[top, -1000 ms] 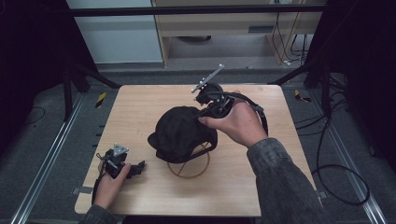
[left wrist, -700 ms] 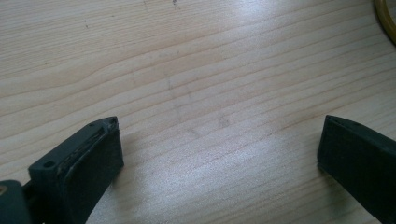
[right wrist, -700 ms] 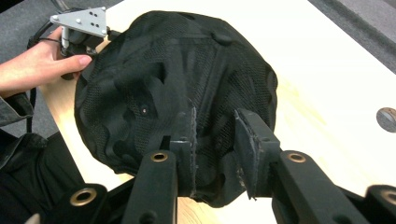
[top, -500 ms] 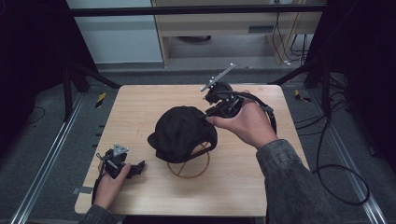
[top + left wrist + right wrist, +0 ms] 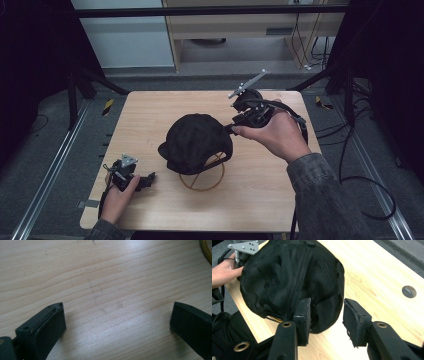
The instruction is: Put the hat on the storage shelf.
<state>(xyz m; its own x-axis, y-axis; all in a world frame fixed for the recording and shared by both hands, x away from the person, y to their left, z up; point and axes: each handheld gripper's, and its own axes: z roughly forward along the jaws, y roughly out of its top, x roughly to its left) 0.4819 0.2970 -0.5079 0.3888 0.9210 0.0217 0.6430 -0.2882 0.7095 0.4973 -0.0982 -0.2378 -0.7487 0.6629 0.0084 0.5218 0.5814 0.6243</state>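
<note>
I see a pale wooden table (image 5: 150, 120) with a plain grain. A small round grey plug (image 5: 409, 291) is set into its top near one edge. Under and around the table lies grey floor (image 5: 45, 150). A metal rail (image 5: 50, 175) runs along the floor left of the table, and another rail (image 5: 390, 220) runs to its right. Two yellow-and-black striped pieces lie off the table's far corners, one on the left (image 5: 108, 106) and one on the right (image 5: 322, 103). Beyond the table stands a light wooden shelf unit (image 5: 225, 30) with cables (image 5: 305, 35) hanging beside it. A black cable loop (image 5: 370, 195) lies on the floor to the table's right.
</note>
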